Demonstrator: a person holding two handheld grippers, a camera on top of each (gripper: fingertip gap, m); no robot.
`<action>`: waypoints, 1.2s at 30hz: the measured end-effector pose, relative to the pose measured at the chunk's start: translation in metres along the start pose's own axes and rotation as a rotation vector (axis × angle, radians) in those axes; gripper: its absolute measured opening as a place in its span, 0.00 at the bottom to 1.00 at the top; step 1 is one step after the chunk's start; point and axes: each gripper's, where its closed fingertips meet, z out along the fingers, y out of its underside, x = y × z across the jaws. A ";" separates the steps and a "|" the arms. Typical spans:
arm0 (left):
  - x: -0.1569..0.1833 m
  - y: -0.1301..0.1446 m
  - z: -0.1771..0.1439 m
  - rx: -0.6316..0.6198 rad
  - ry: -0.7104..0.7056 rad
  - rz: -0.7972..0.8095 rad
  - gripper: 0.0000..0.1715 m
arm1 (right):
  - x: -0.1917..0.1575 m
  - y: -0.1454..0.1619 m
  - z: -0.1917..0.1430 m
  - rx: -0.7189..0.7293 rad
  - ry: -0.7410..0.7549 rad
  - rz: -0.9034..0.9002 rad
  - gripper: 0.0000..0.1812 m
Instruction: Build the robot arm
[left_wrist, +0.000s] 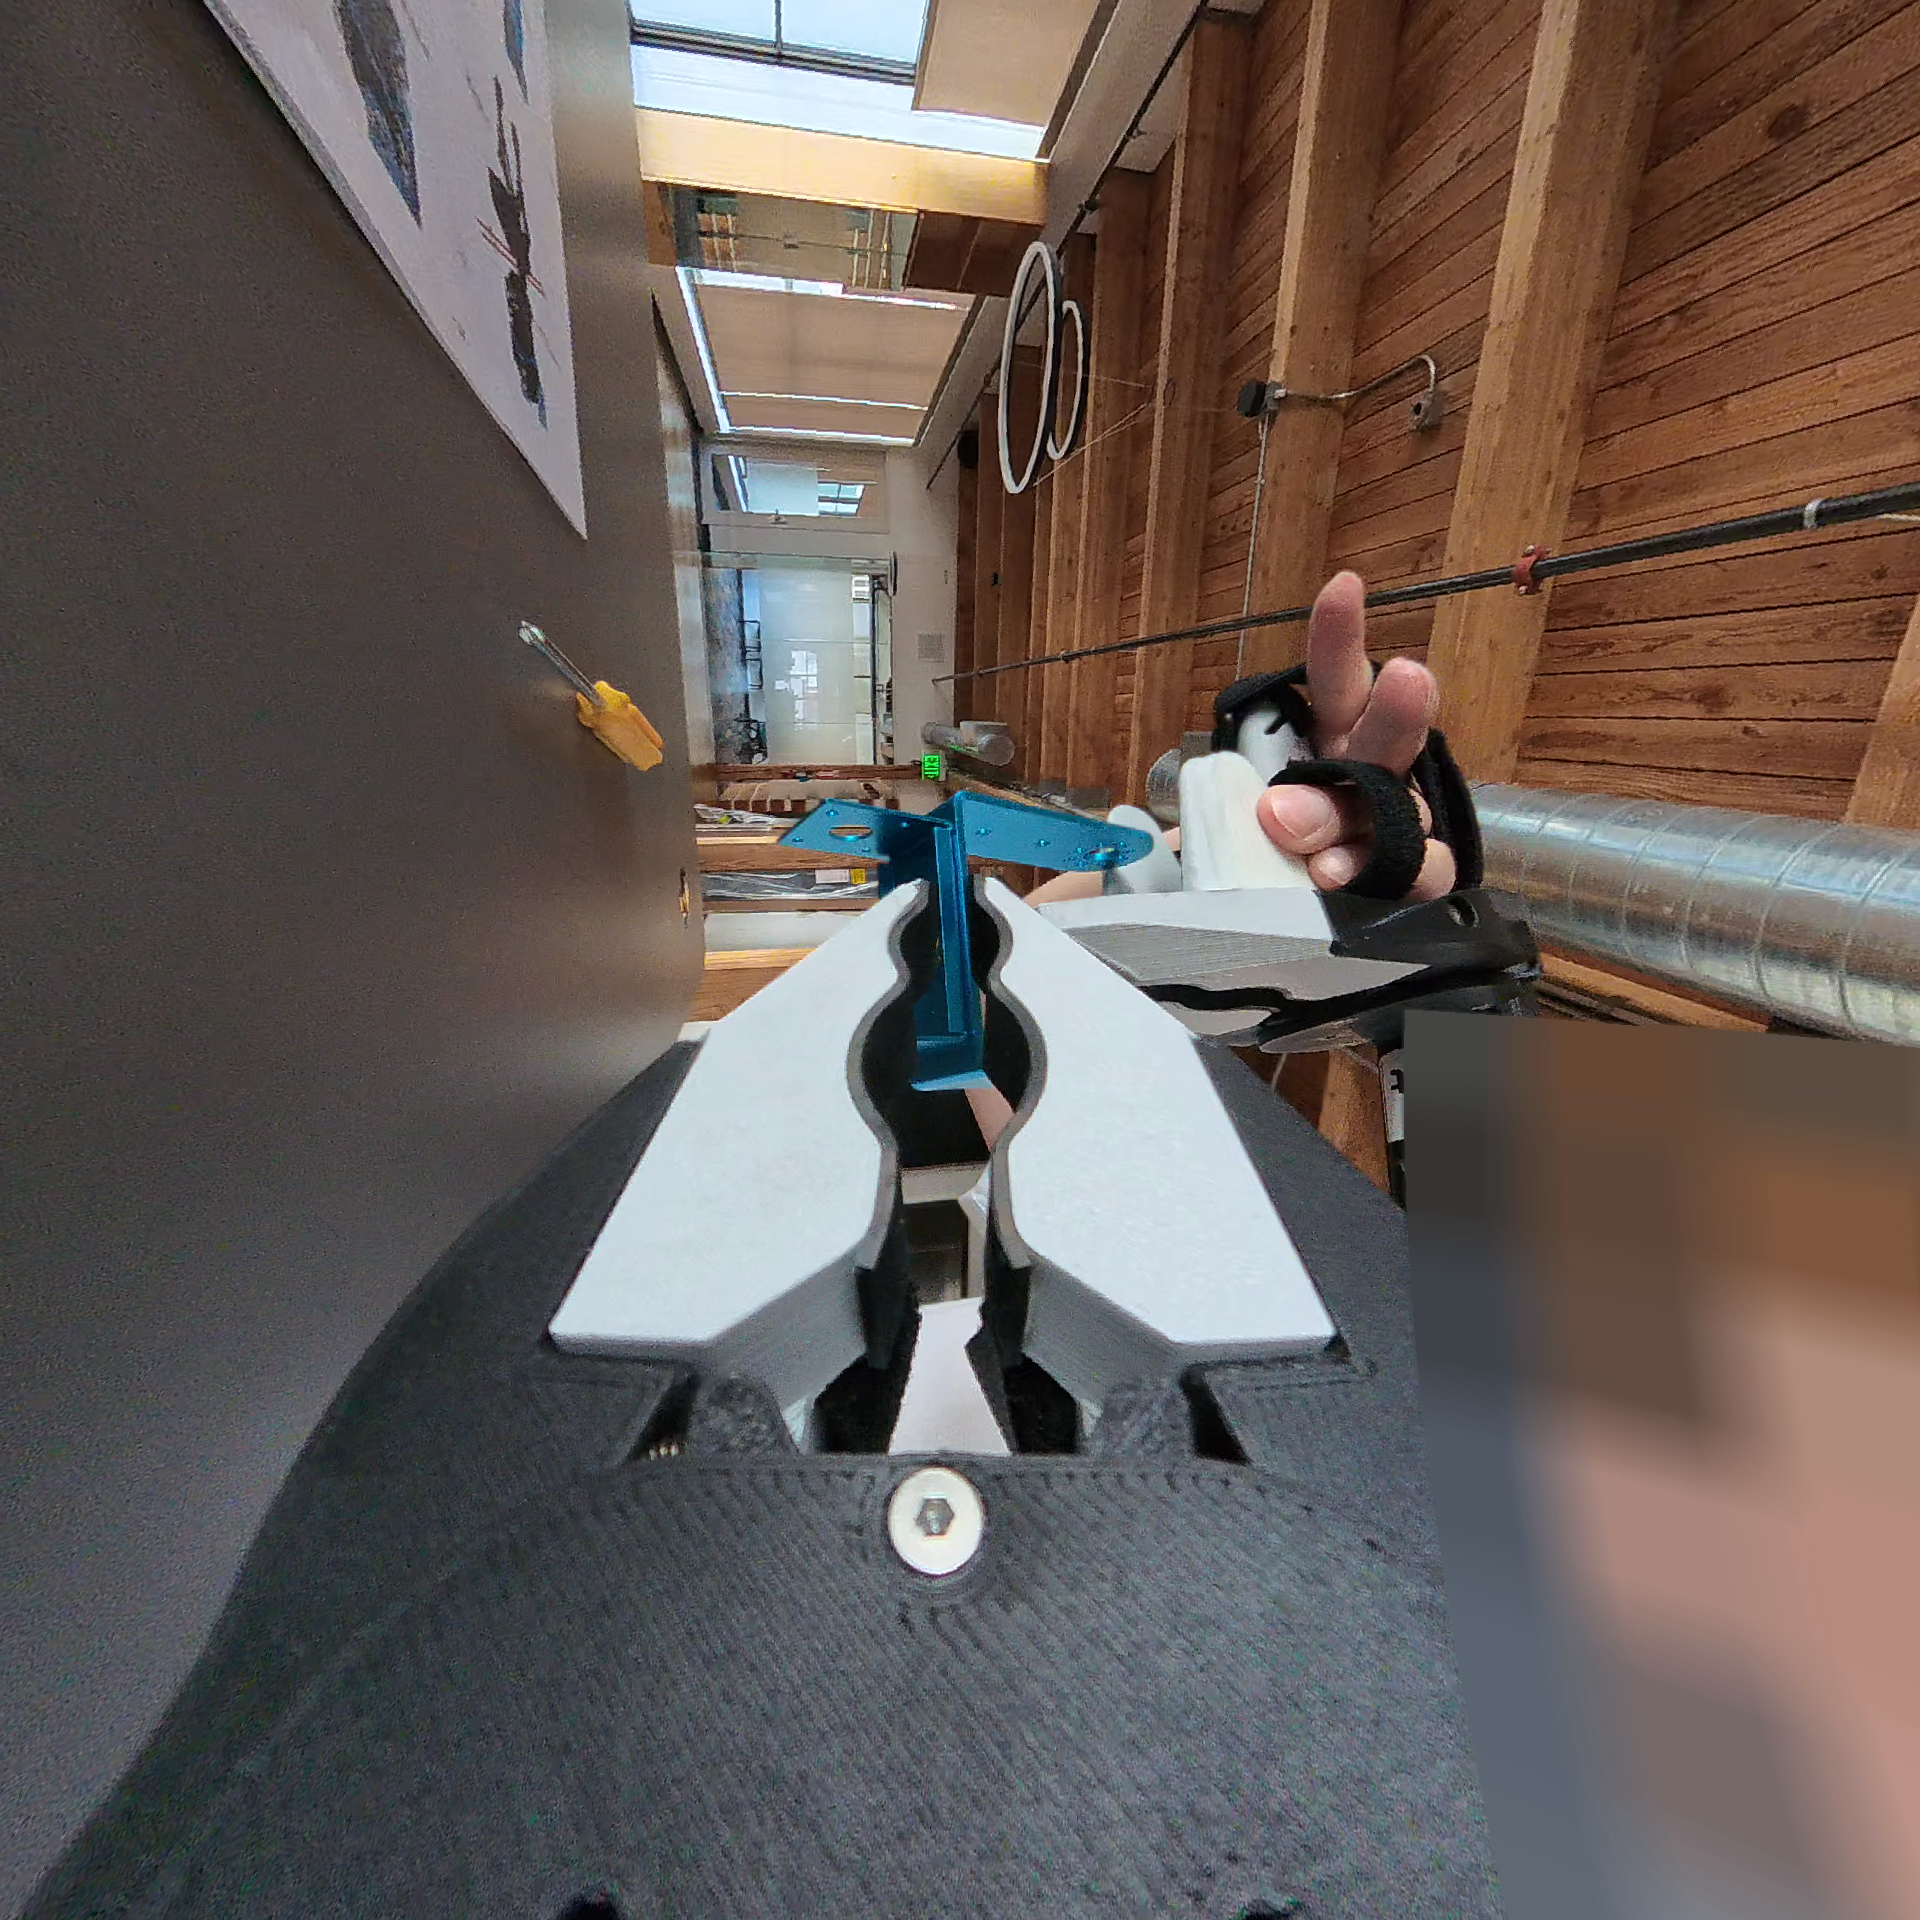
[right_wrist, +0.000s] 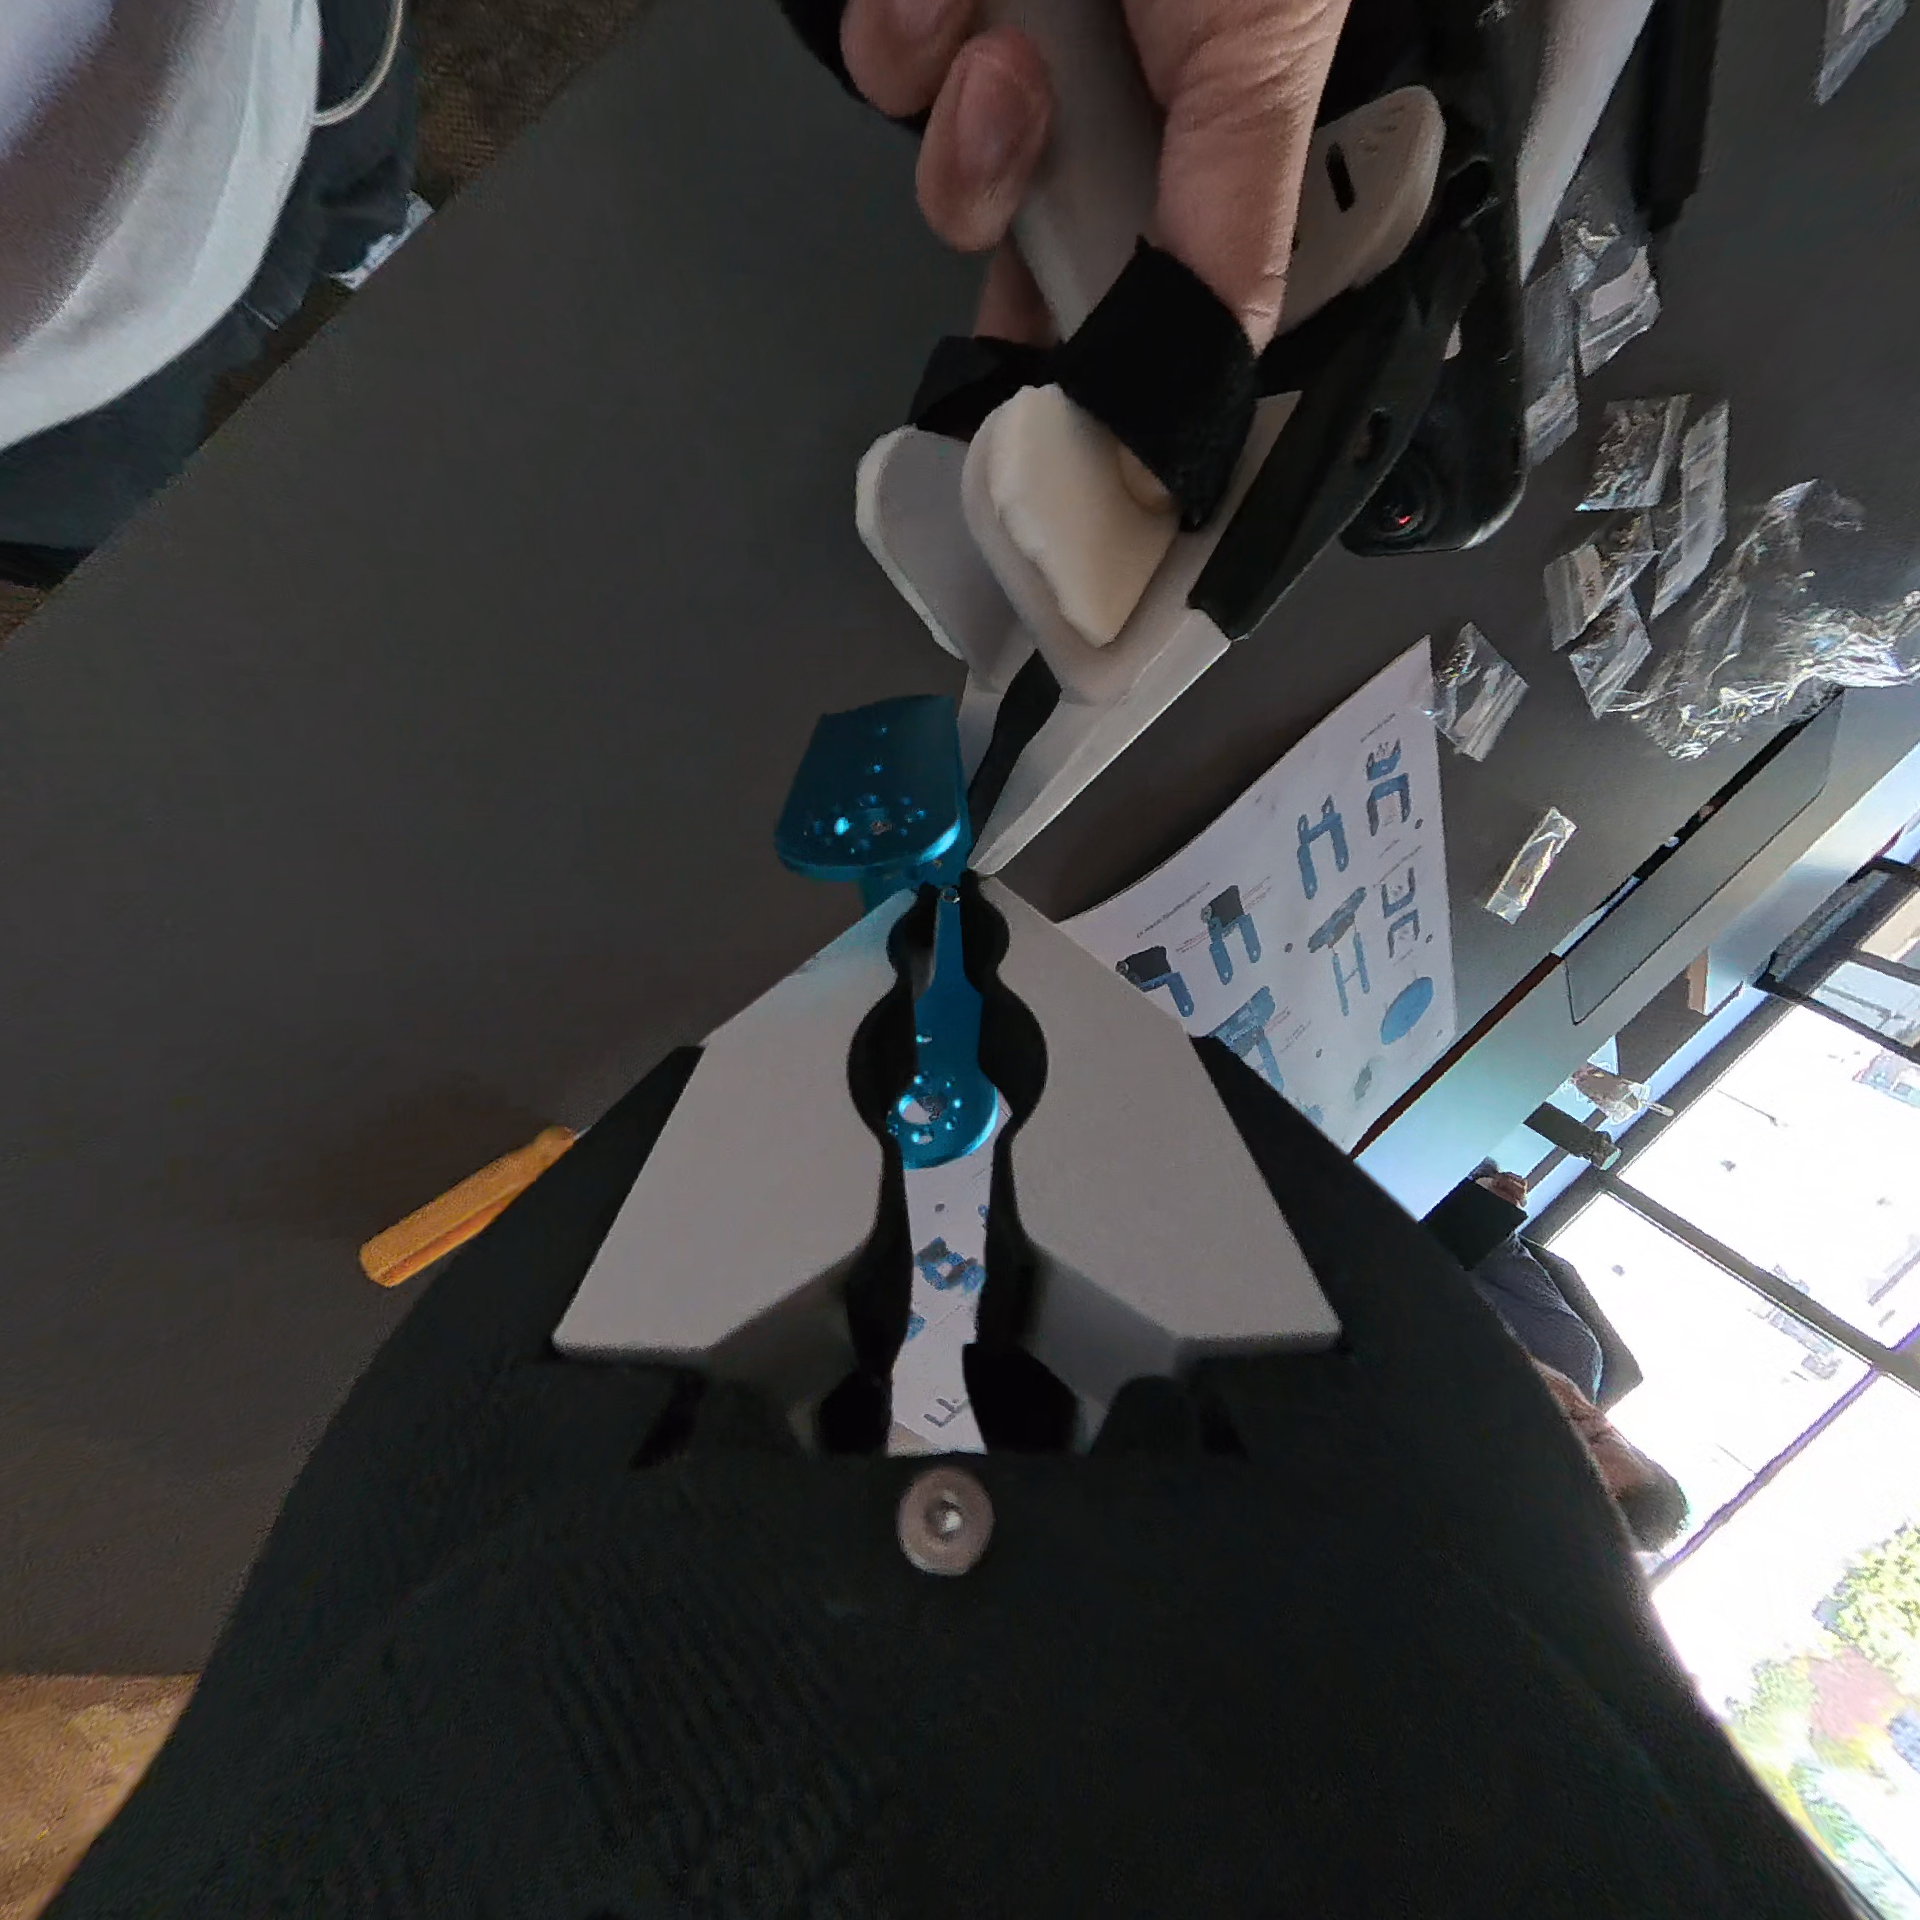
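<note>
In the left wrist view my left gripper (left_wrist: 953, 894) is shut on the upright flange of a blue metal bracket (left_wrist: 951, 966). The bracket's drilled plates spread left and right just beyond the fingertips. My right gripper (left_wrist: 1070, 914), held by a hand, reaches in from the right to the same piece. In the right wrist view my right gripper (right_wrist: 948, 891) is shut on a blue bracket arm (right_wrist: 940, 1049) with a round drilled end. My left gripper (right_wrist: 971, 857) comes down from above and meets it tip to tip beside a blue drilled plate (right_wrist: 873, 800). I cannot tell whether the blue parts are one piece or two.
All is held above a dark grey table (right_wrist: 468, 623). A yellow-handled screwdriver (left_wrist: 613, 717) lies on it and also shows in the right wrist view (right_wrist: 468, 1205). A printed sheet with blue drawings (right_wrist: 1330, 883) and several small clear bags of hardware (right_wrist: 1662, 540) lie to the right. A person stands at the table's edge (right_wrist: 135, 208). The tips of both grippers are at nearly the same place.
</note>
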 end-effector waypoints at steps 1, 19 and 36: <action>0.000 0.000 0.001 -0.001 0.008 -0.007 0.02 | -0.001 0.001 0.001 0.002 -0.021 -0.012 0.02; 0.005 -0.008 0.007 0.004 0.041 -0.001 0.02 | 0.002 0.012 0.009 -0.035 -0.114 -0.061 0.02; 0.009 -0.009 0.005 0.008 0.070 -0.010 0.02 | 0.007 0.010 0.009 -0.046 -0.086 -0.069 0.02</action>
